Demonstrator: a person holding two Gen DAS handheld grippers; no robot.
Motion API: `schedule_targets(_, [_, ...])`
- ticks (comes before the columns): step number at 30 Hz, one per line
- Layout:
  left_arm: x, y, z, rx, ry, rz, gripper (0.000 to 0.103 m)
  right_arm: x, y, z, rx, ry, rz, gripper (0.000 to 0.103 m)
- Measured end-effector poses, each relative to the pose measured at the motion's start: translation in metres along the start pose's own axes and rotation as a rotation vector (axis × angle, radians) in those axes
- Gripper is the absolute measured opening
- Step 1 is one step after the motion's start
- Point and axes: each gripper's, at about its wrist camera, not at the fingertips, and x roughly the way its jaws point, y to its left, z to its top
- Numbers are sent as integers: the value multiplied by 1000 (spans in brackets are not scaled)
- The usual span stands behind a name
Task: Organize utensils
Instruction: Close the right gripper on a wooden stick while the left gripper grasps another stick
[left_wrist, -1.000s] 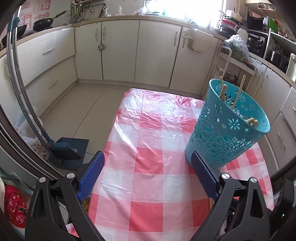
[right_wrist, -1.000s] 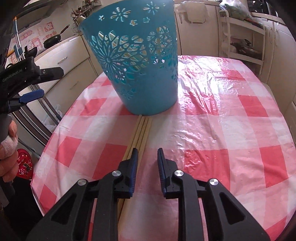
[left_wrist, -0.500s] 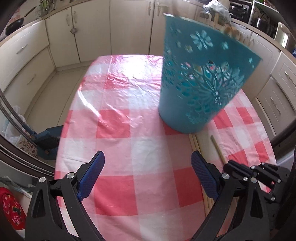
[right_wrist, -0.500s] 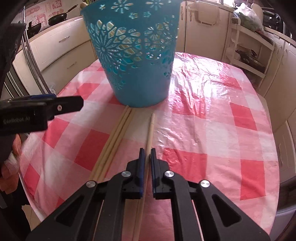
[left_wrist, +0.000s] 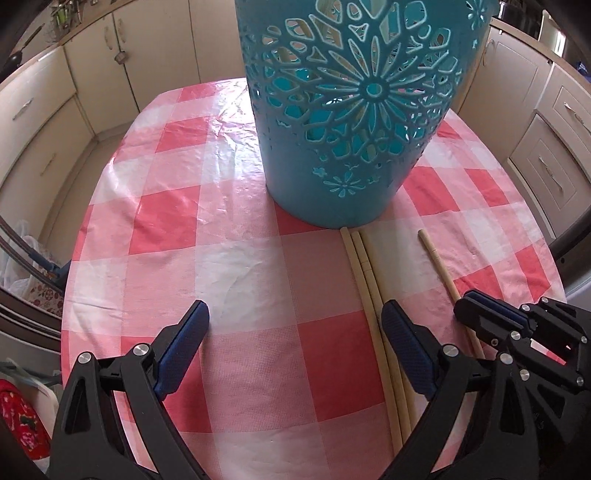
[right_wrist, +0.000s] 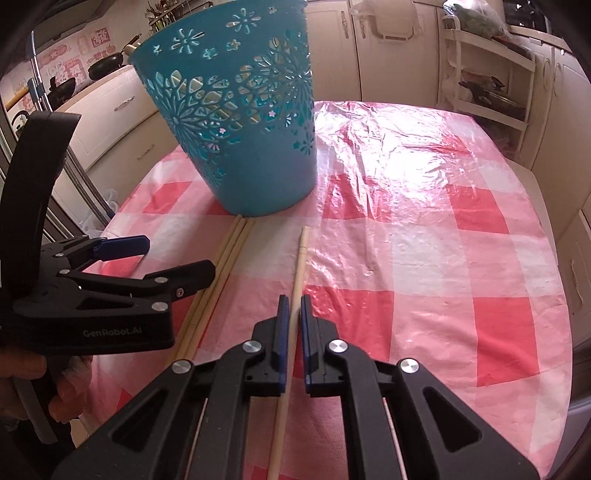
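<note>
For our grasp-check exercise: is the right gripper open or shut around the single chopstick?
Shut on it. The right gripper has both blue pads against the single chopstick, which runs straight between them on the checked tablecloth.

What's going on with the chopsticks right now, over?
Right tool shut on single chopstick. Left tool open, holding nothing. Three more chopsticks lie on the table beside it, ends against blue basket. Path clear.
</note>
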Motion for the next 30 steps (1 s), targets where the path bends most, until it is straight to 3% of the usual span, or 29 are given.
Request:
schedule_targets(13, [2, 7, 5, -28, 4, 17, 90, 1, -1, 1, 14, -7, 7, 7])
schedule_targets(23, [7, -3, 6, 12, -18, 55, 88, 2, -3, 2, 28, -9, 13, 7])
schedule_targets(26, [6, -4, 8, 22, -36, 48, 80, 2, -2, 2, 22, -14, 5, 7])
schedule_targets(29, [4, -9, 9, 42, -57, 34, 64, 2, -2, 2, 22, -18, 3, 7])
schedule_targets(30, [4, -11, 10, 49, -61, 29, 53, 3, -2, 2, 22, -19, 3, 7])
